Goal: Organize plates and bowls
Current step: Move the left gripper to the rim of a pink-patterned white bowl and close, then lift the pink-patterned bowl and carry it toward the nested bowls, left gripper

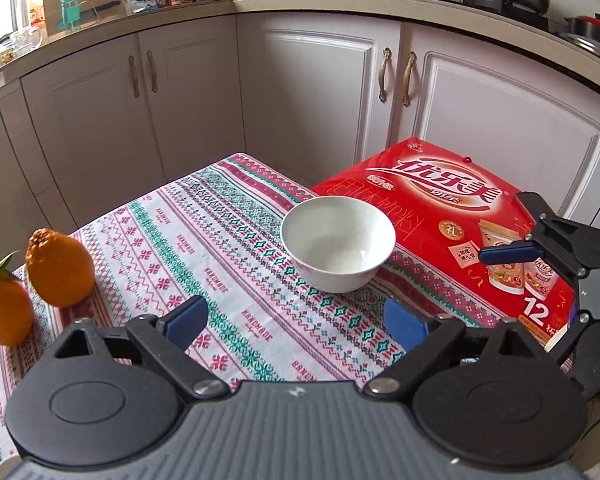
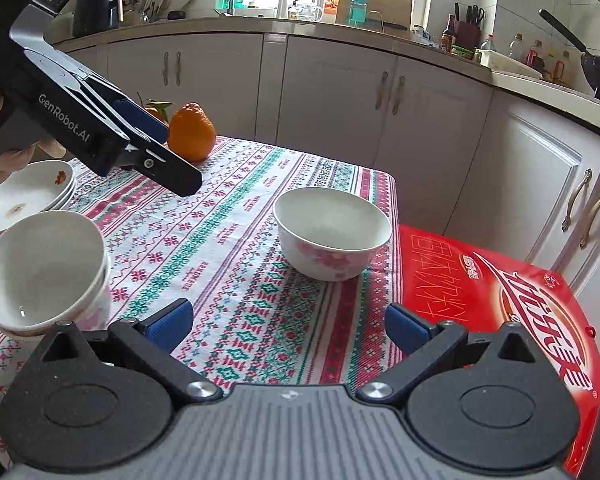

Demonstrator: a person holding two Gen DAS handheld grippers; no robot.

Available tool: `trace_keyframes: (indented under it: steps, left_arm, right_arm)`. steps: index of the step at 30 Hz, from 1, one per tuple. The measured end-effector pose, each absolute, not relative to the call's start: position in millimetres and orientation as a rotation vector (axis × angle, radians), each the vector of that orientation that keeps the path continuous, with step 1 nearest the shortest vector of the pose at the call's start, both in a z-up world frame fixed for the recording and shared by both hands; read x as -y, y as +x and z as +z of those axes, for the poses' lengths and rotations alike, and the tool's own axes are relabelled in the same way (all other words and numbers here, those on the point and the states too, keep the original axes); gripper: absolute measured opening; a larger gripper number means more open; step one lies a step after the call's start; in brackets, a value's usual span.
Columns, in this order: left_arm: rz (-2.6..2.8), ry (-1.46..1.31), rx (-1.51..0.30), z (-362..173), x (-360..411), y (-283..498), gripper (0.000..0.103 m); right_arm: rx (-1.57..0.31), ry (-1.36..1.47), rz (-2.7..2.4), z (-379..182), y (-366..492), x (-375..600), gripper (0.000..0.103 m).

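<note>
Kitchen setting: white base cabinets, with a cloth-covered table point(image 2: 260, 184) standing before them.

We hold both grippers with fingers spread and nothing between them. The left gripper point(image 1: 296, 322) points at the lone bowl point(image 1: 338, 242) from across the table; its blue pads point(image 1: 188, 318) sit well short of the rim. The right gripper point(image 2: 288, 326) faces the same bowl point(image 2: 332, 232) from the near side, also short of it. In the right view the left gripper point(image 2: 156, 148) hangs above the cloth near the far left, apart from everything.

The lone bowl stands upright near the table's right edge, empty, just beside a red carton point(image 2: 500, 300) that lies against that edge. We judge it the remaining piece to be gathered, since both grippers are aimed at it with jaws wide enough for the wall.

At the left edge, nested bowls point(image 2: 44, 272) lean tilted toward the camera, two or more; the exact count cannot be told. Just behind them a stack of plates point(image 2: 28, 196) sits near the same edge. We take this grouping as the intended collection point: like with like, kept to one side.

Two oranges point(image 1: 58, 268) stand near the far left corner, clear of the dishes.

Finding: the stack's tilt is a risk. Adding the lone bowl calls for a rim grasp and a level set-down, or the stack may slide.
</note>
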State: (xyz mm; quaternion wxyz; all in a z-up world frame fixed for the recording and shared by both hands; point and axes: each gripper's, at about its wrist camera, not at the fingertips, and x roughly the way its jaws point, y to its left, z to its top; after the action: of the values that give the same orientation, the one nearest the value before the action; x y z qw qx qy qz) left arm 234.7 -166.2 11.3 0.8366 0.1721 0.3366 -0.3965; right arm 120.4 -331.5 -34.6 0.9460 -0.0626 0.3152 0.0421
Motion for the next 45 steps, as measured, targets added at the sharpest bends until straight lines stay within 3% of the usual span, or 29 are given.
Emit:
trace_keyframes:
  steps: [9,11,23,33,45]
  left_arm:
    - [-0.91,0.408,-0.783,-14,225,280,0.091]
    - [-0.925,0.407,-0.801,-20,234,287,0.083]
    - [-0.961,0.379,-0.854,-39,262,318,0.07]
    - [-0.993,0.38,-0.869,-44,270,323,0.066]
    - [-1.002,0.374,-0.872,-41,269,322,0.064]
  right_arm:
    - [-0.64,-0.127,0.093,-48,171,358,0.103]
    - [-0.639,-0.129,0.094,-52,181,362,0.103]
    - [-0.639,-0.119,0.143,-65,217,373,0.098]
    - [-0.642,-0.116,0.171,-68,225,375,0.09]
    - [-0.654,-0.117,0.164,-65,225,373,0.09]
